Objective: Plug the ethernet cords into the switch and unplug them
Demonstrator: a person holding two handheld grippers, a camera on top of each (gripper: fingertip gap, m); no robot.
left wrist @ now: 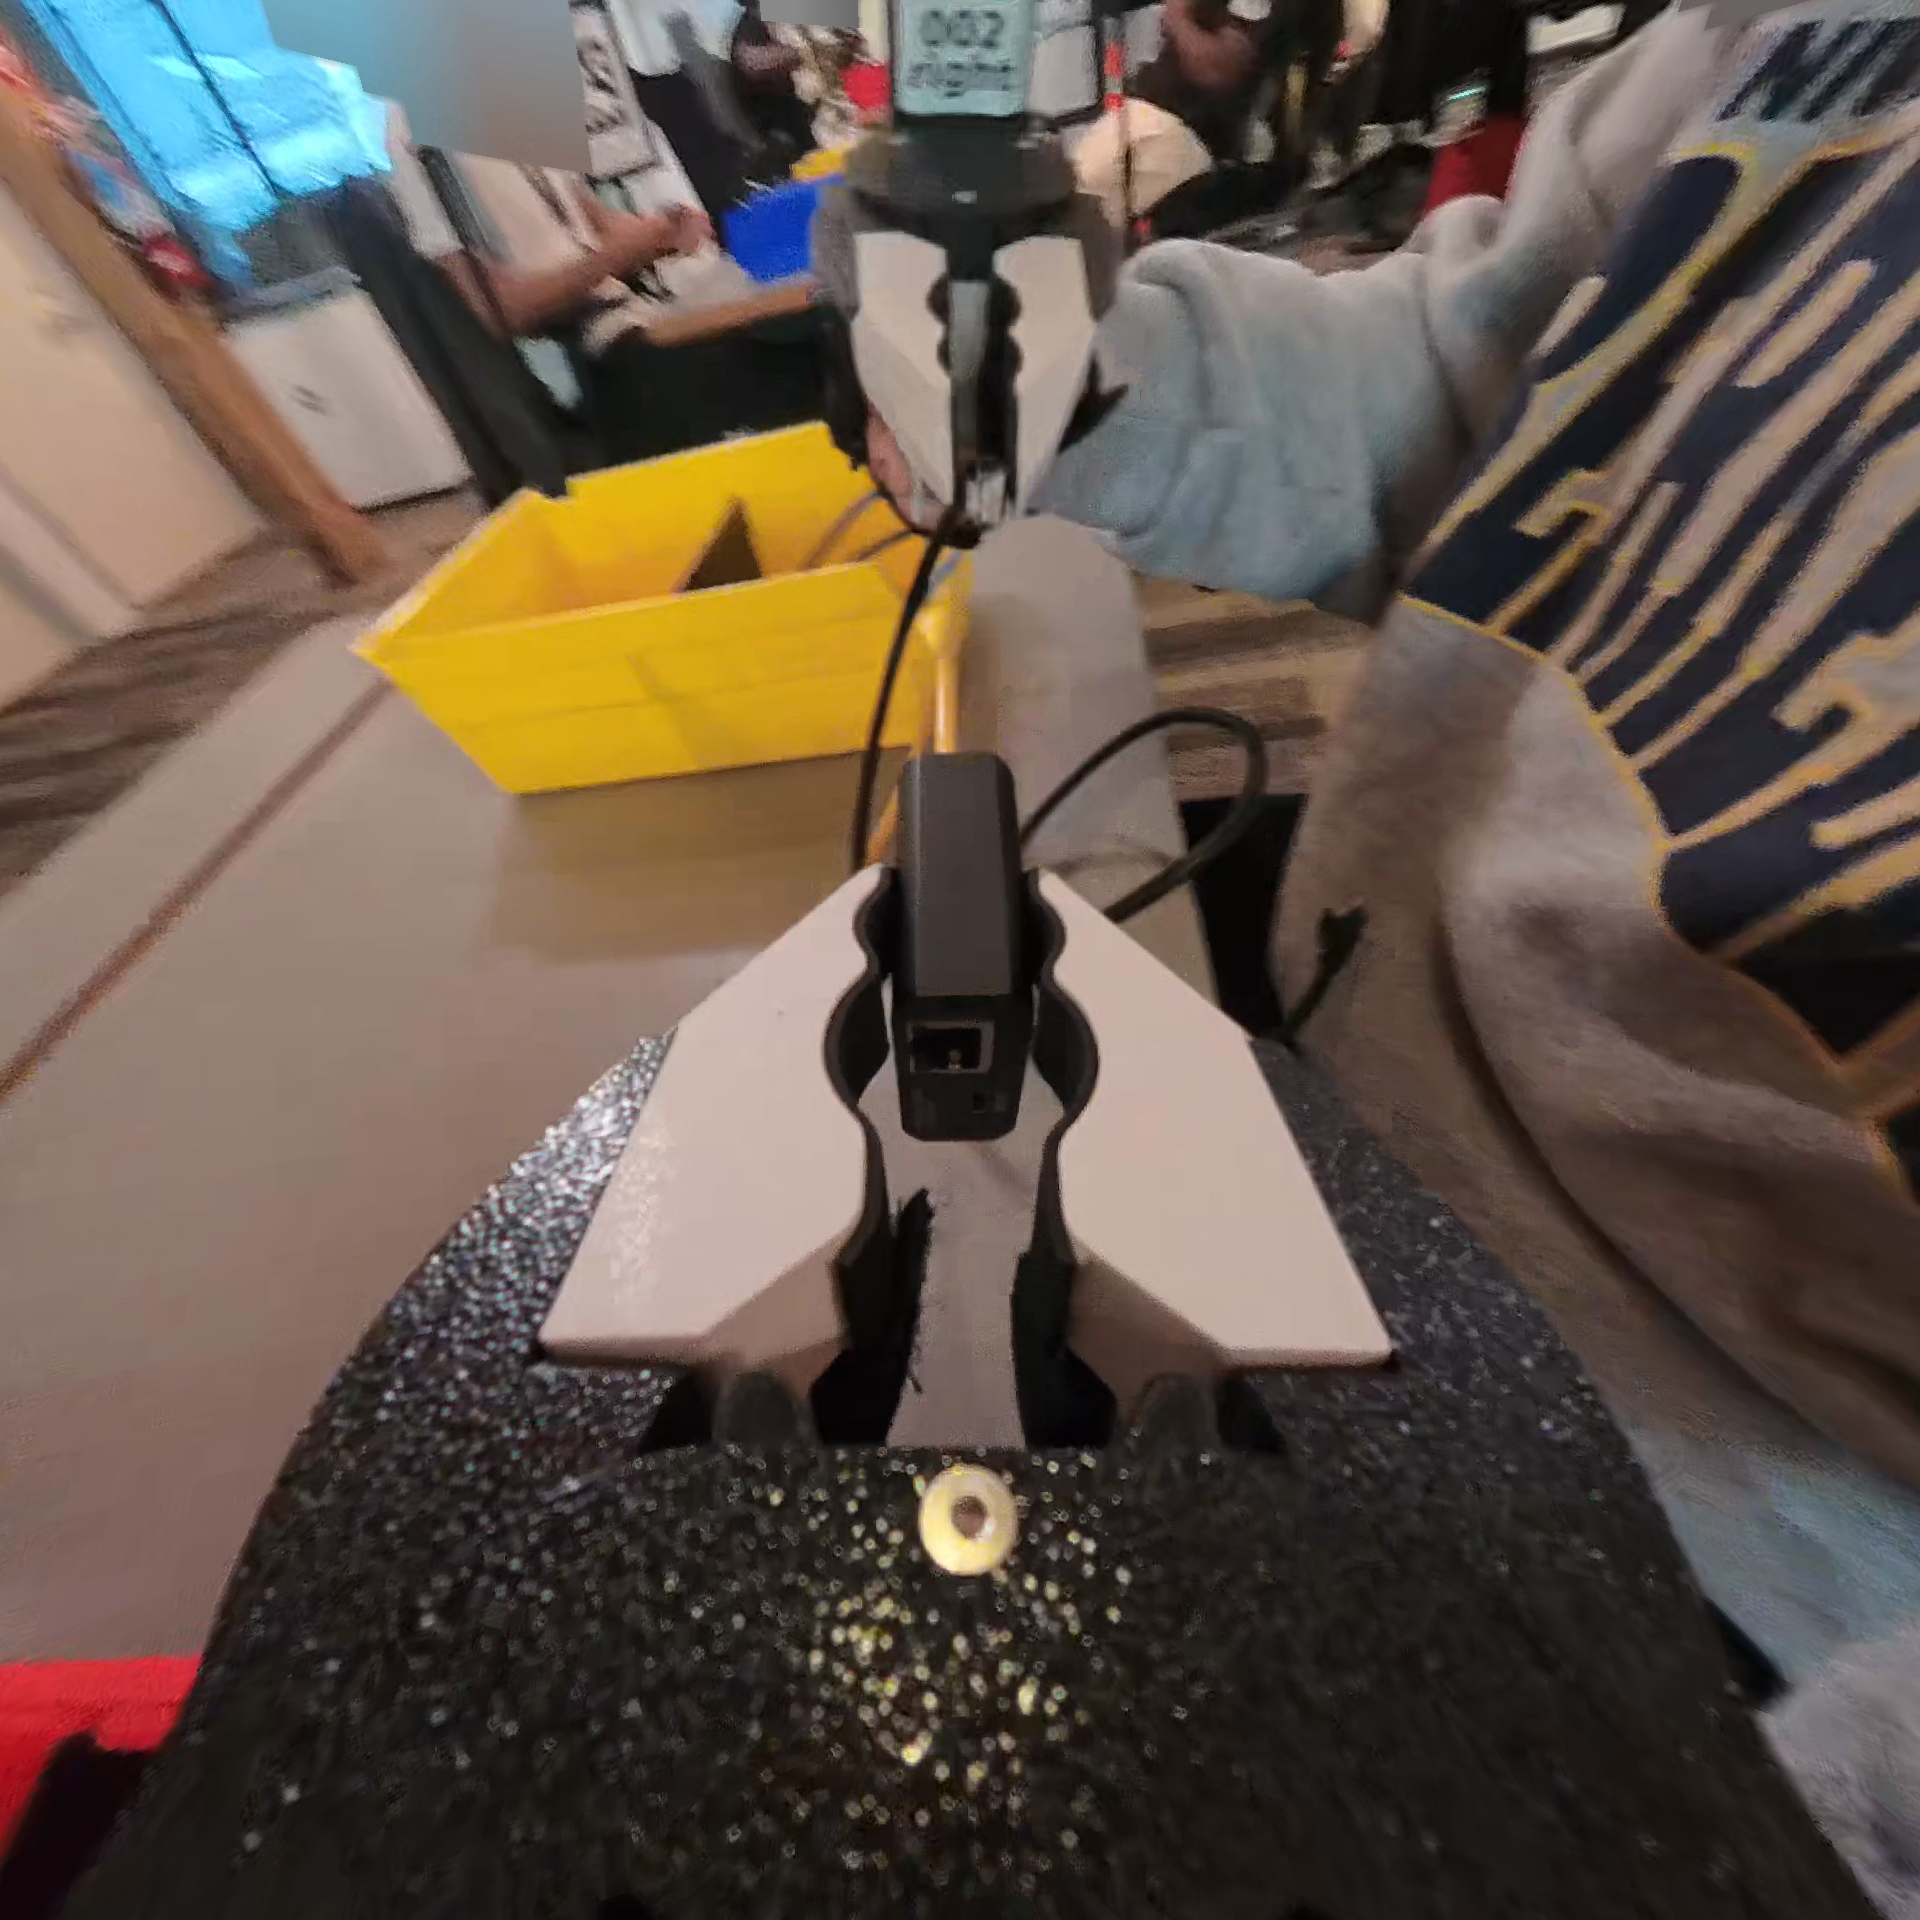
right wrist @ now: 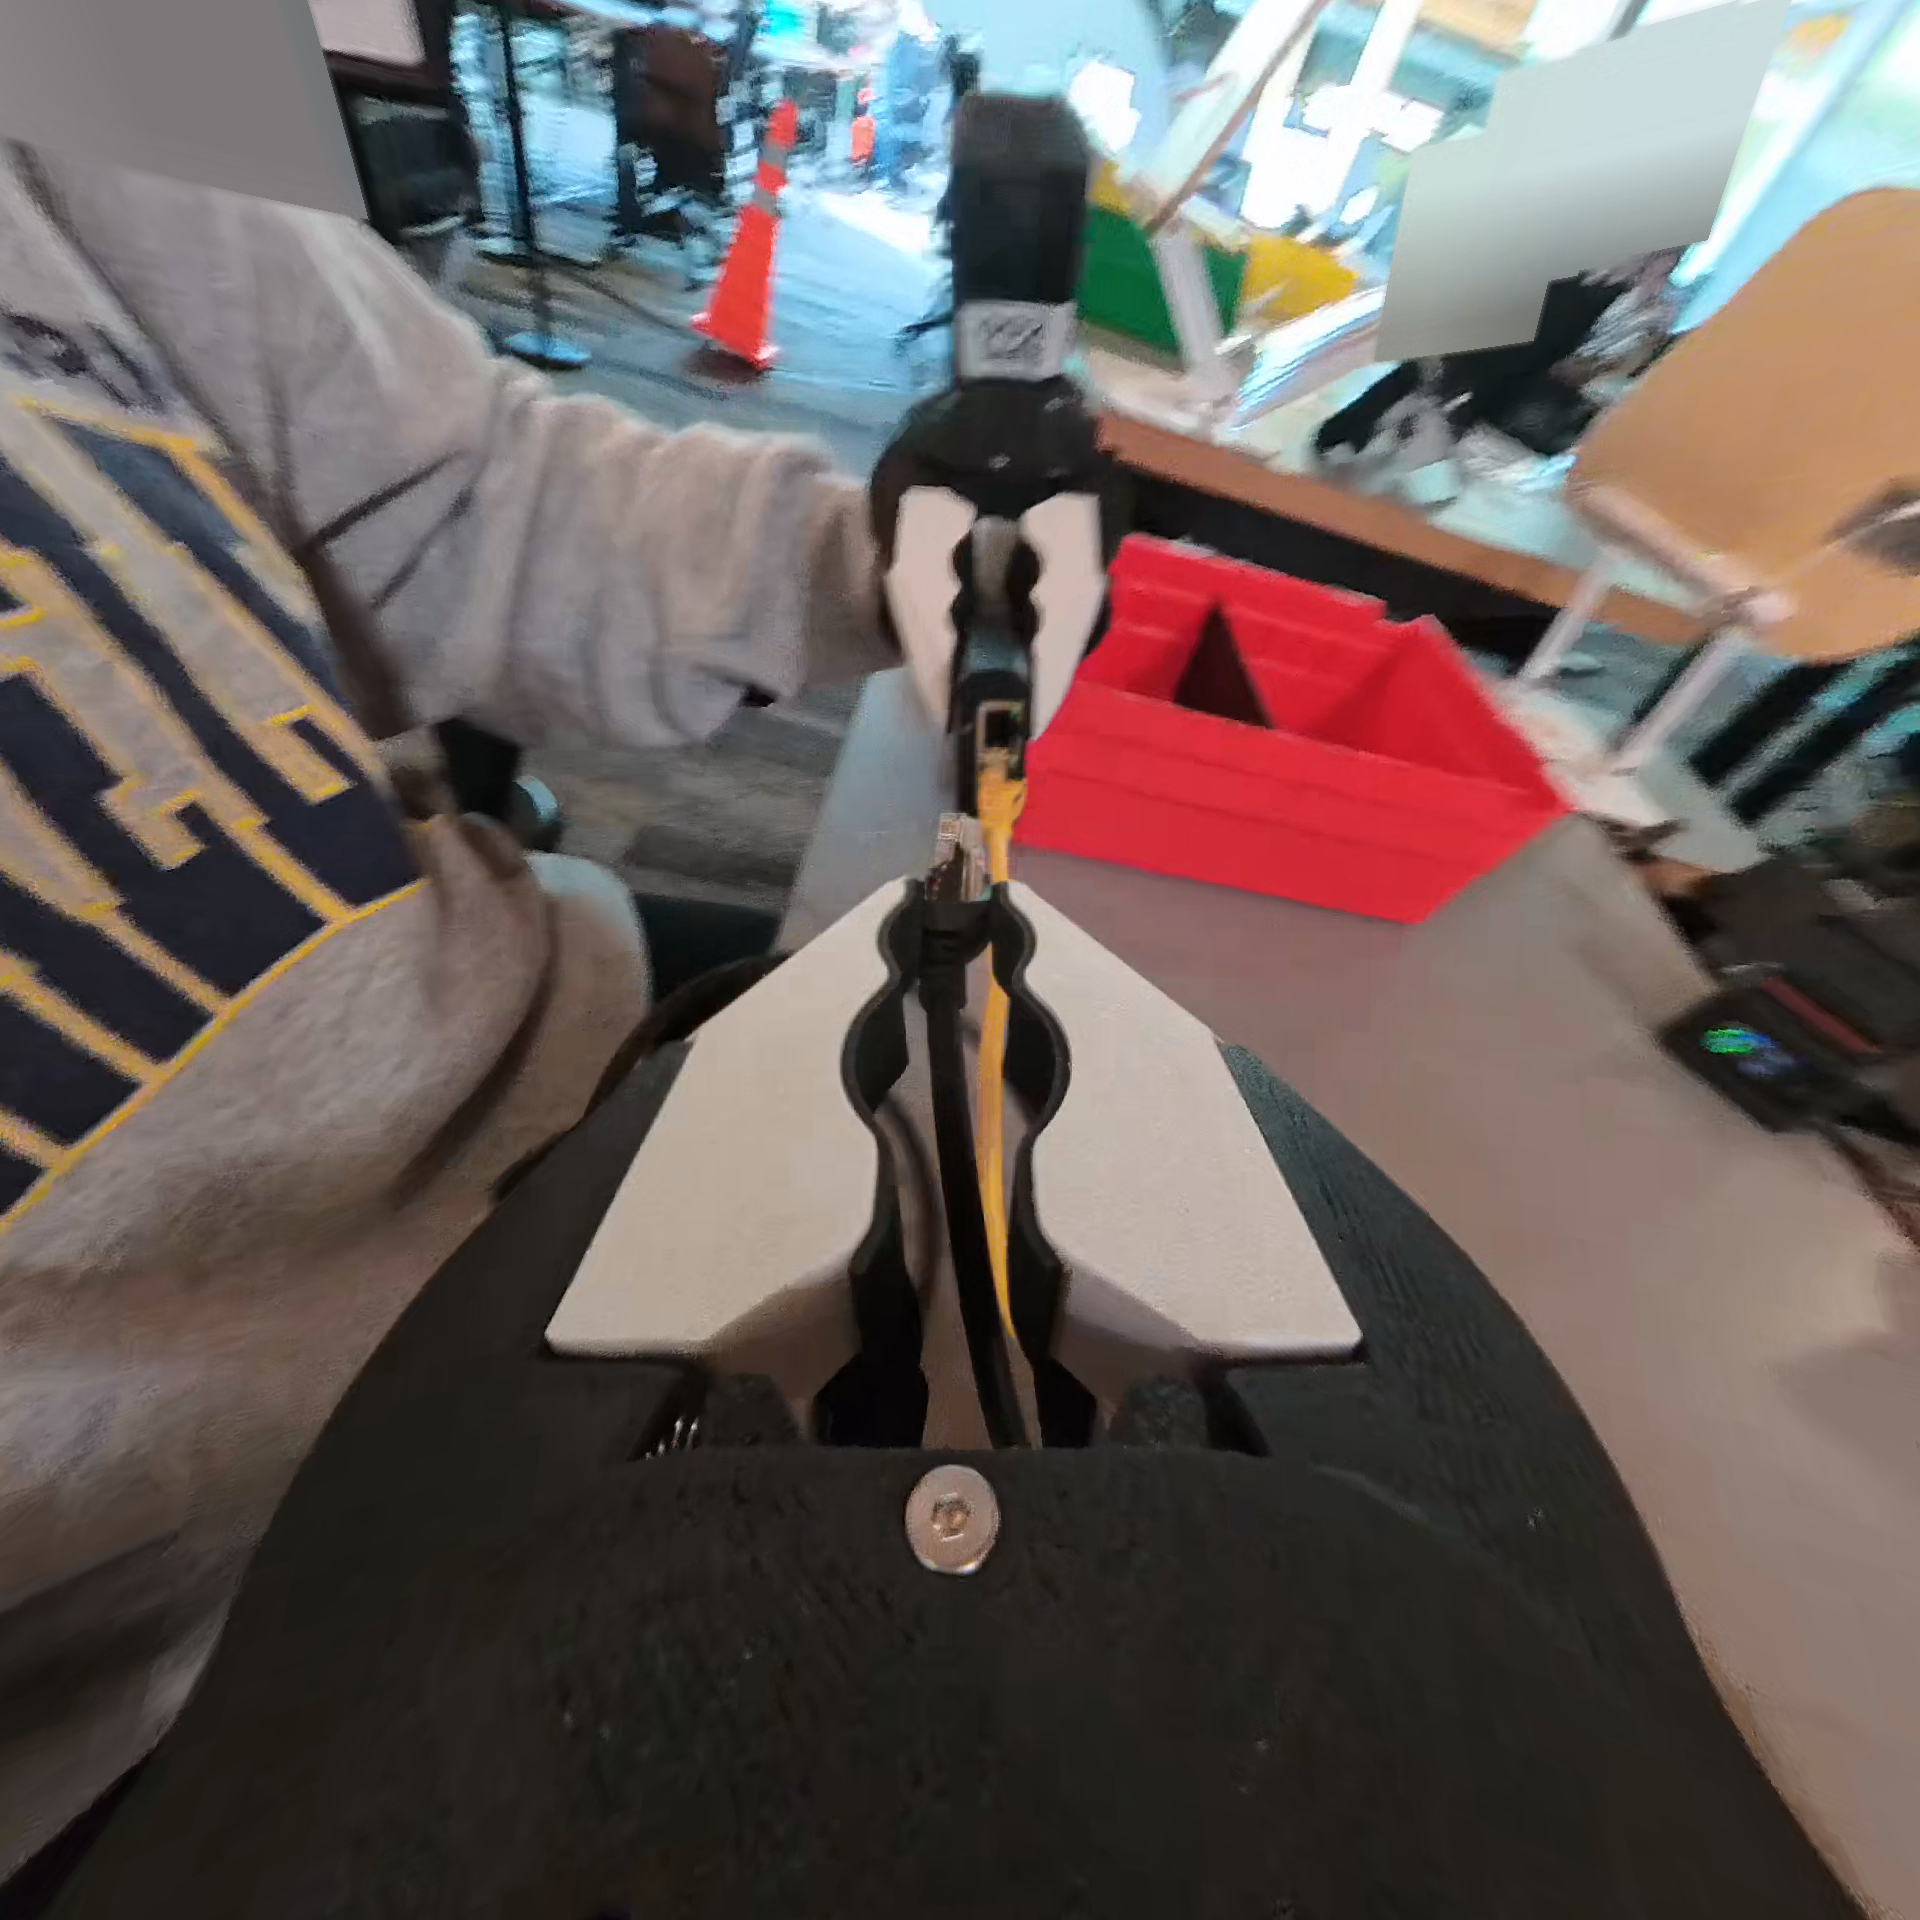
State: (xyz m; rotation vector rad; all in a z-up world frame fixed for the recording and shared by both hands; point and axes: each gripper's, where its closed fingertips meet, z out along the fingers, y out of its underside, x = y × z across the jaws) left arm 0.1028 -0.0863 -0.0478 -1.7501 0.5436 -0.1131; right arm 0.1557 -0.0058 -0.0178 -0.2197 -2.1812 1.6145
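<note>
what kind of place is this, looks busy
Probably a shared workshop or lab space, open to a wider hall. A grey worktable carries a red plastic parts bin and a yellow plastic parts bin, and an orange traffic cone stands on the floor beyond, with other benches and people behind.

A pale blue label point(left wrist: 954, 52) with dark print sits on the body of the right gripper point(left wrist: 977, 488). The grey sweatshirt point(left wrist: 1558, 935) bears large navy letters edged in gold. A white tag point(right wrist: 1013, 338) with a square code pattern wraps the left gripper point(right wrist: 992, 717).
</note>
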